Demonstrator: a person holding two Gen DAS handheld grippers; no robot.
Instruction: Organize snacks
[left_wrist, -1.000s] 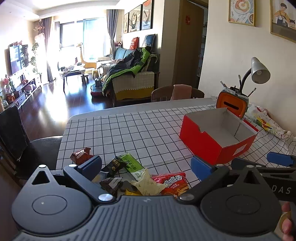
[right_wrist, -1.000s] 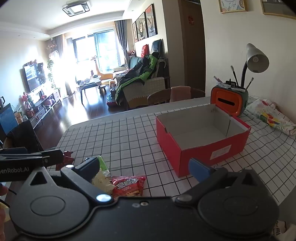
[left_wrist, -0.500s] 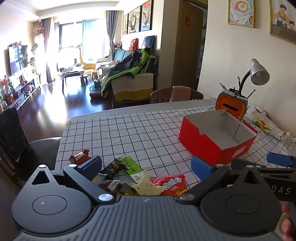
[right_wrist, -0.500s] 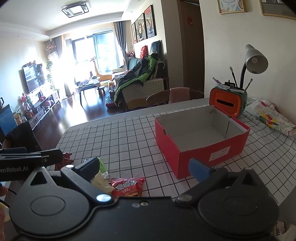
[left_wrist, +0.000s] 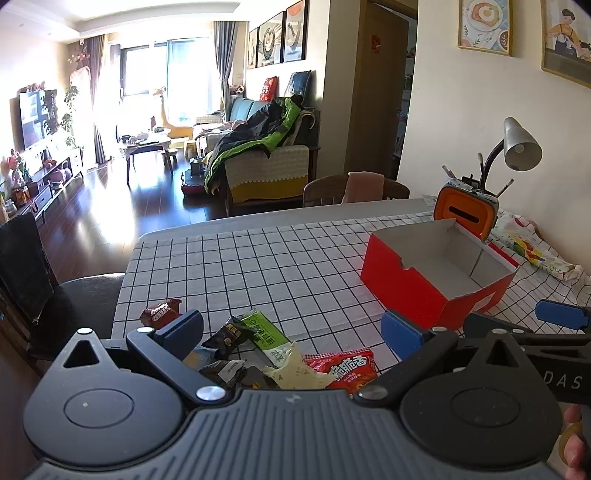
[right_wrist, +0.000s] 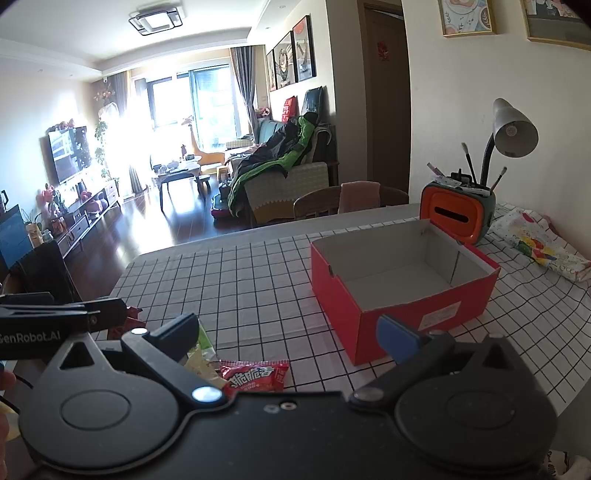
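Several snack packets lie in a pile at the near edge of the checked tablecloth: a red packet (left_wrist: 345, 369) (right_wrist: 256, 376), a green packet (left_wrist: 264, 334), a pale yellow one (left_wrist: 291, 371), dark packets (left_wrist: 229, 334) and a brown one (left_wrist: 160, 314) to the left. An open, empty red box (left_wrist: 436, 280) (right_wrist: 399, 288) stands to the right. My left gripper (left_wrist: 291, 334) is open, above the pile. My right gripper (right_wrist: 288, 334) is open, between the pile and the box. Both hold nothing.
An orange pen holder (right_wrist: 456, 214) and a grey desk lamp (right_wrist: 513, 129) stand behind the box by the wall. A patterned cloth (right_wrist: 543, 247) lies at the far right. Chairs (left_wrist: 354, 188) stand at the table's far side and left (left_wrist: 55, 295).
Both grippers have pulled back and risen slightly, so the box and packets sit a little lower and farther in view. Nothing was grasped.
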